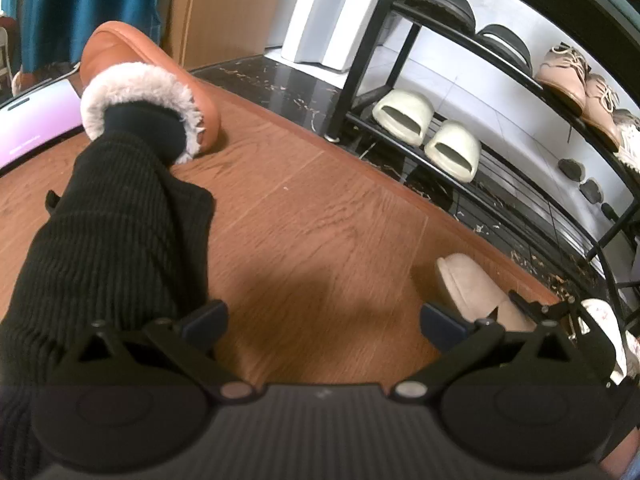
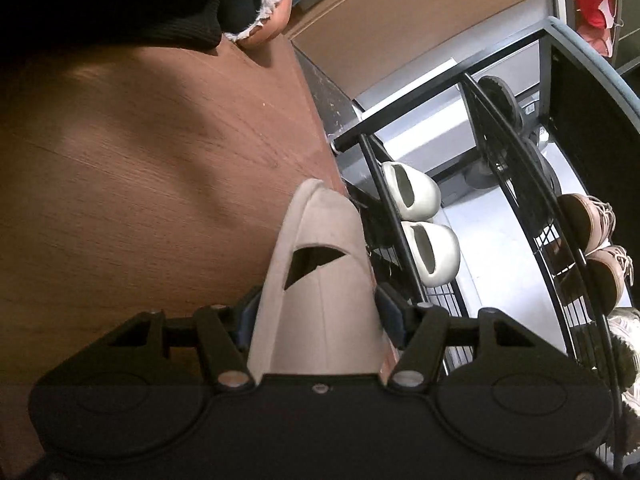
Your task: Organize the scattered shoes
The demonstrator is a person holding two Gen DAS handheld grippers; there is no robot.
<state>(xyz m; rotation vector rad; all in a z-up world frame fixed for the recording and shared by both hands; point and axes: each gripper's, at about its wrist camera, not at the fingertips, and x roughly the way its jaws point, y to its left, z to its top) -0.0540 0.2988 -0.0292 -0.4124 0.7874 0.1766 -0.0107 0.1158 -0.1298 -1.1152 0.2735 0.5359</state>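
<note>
My right gripper (image 2: pixel 316 316) is shut on a beige slipper (image 2: pixel 320 280), its pads pressing both sides, toe pointing away over the wooden floor beside the black shoe rack (image 2: pixel 404 248). The same beige slipper (image 1: pixel 476 288) shows in the left wrist view at lower right, with the other gripper's finger on it. My left gripper (image 1: pixel 324 324) is open and empty above the bare wooden floor. A pair of cream slides (image 1: pixel 428 136) sits on the rack's lower shelf, also in the right wrist view (image 2: pixel 420 220).
A person's leg in black knit (image 1: pixel 108 232) wears an orange fur-lined slipper (image 1: pixel 160 80) at left. The rack's upper shelf holds black slippers (image 1: pixel 468 16) and pink lace-up shoes (image 1: pixel 576 80). A white bin (image 1: pixel 332 16) stands behind. Dark marble strip (image 1: pixel 280 84) edges the floor.
</note>
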